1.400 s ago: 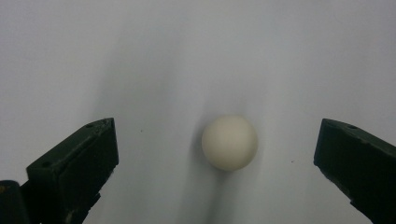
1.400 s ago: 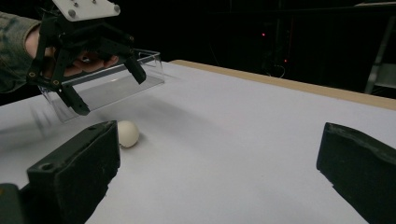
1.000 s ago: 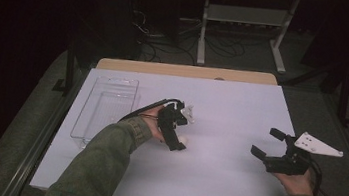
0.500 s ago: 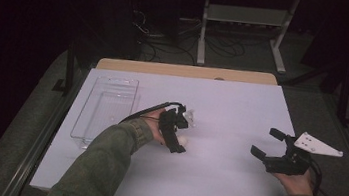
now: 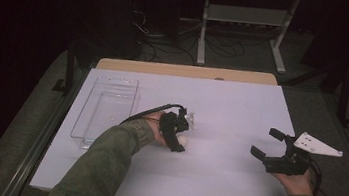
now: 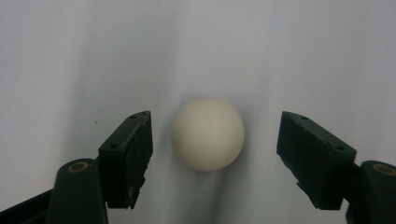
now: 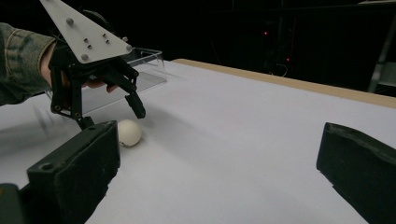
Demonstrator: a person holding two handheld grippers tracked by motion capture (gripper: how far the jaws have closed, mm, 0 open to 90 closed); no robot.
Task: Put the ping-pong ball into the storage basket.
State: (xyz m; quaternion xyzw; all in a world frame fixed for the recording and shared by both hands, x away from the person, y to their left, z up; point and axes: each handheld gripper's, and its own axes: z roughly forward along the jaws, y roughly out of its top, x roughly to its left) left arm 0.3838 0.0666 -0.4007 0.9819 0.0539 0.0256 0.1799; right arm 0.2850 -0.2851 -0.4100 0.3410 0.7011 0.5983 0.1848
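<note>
left gripper (image 6: 212, 140) over white ball (image 6: 208, 133), jaws just closing
pads flanked ball with gaps both sides, not yet gripping; ball half hidden in high view. right gripper (image 5: 273, 143) stood released, nothing between.

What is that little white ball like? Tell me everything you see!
The ball is small, round, smooth and creamy white, matte like plastic, with no marks. It sits on the white table, right of the clear tray. The left gripper has just been closing around it, but gaps show on both sides, so only the table touches it.
</note>
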